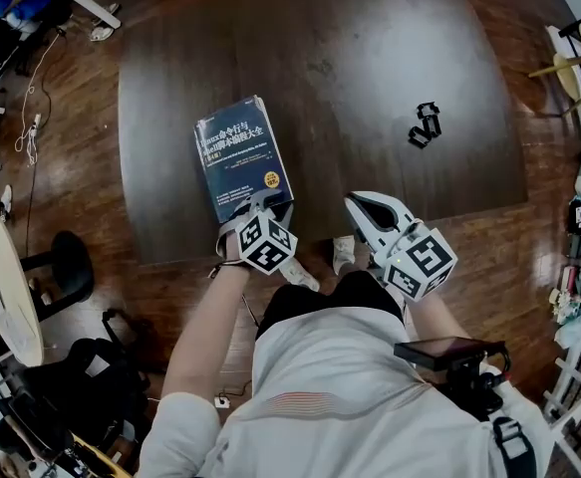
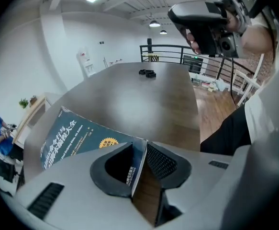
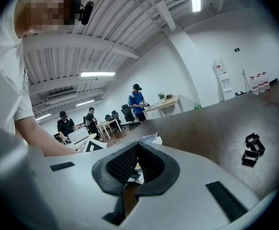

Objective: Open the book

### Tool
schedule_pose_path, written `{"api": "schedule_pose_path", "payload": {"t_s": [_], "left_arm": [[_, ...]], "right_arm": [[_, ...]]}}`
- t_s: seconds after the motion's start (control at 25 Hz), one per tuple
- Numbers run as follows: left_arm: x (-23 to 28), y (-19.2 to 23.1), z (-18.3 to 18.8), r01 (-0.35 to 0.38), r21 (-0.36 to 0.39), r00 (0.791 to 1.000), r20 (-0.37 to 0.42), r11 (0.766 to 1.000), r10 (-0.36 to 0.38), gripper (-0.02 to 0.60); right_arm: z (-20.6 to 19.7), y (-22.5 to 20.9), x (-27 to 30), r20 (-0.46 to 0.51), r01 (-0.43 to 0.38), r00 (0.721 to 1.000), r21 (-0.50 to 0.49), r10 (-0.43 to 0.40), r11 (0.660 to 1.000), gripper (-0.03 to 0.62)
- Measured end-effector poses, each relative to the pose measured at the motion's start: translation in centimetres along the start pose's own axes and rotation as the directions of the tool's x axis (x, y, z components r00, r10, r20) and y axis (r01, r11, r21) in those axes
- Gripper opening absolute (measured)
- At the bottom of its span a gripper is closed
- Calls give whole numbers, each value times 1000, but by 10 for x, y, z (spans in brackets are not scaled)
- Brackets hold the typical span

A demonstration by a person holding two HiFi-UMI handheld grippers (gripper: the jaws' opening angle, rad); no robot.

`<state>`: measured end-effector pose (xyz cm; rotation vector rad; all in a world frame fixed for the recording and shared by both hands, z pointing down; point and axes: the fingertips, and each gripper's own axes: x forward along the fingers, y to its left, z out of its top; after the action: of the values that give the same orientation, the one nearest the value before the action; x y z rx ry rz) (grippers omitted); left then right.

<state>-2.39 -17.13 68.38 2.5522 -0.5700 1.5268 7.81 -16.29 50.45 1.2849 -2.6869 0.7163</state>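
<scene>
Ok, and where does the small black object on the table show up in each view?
Head view: the small black object lies on the table's right half, well right of the book.
Left gripper view: the object is at upper centre, near the table's far end.
Right gripper view: the object is by the right edge, below the middle.
Shared landmark: the dark table it lies on.

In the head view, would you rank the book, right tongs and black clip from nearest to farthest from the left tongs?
1. book, in the left tongs.
2. right tongs, just right.
3. black clip, far right on table.
</scene>
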Motion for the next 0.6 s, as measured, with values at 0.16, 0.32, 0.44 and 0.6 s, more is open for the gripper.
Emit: {"api": "schedule_pose_path", "payload": {"t_s": [0.16,0.32,0.44,0.6], "left_arm": [[3,1,-1,-38,61,998,-55,997,41,103],[5,0,-2,-65,85,994,-79,994,72,103],[3,1,-2,-50,5,997,-56,999,51,103],[-2,1,0,-16,-84,1000,-20,996,15,68]], "right_arm": [[-3,-2,-1,-8,9,1000,9,-9,1000,0],[-5,-3,-2,-9,10,1000,14,-10,1000,0],[-7,-3,-1,-12,10,1000,16,-10,1000,0],[-9,-2,1,-16,5,1000,19,-5,1000,0]]}}
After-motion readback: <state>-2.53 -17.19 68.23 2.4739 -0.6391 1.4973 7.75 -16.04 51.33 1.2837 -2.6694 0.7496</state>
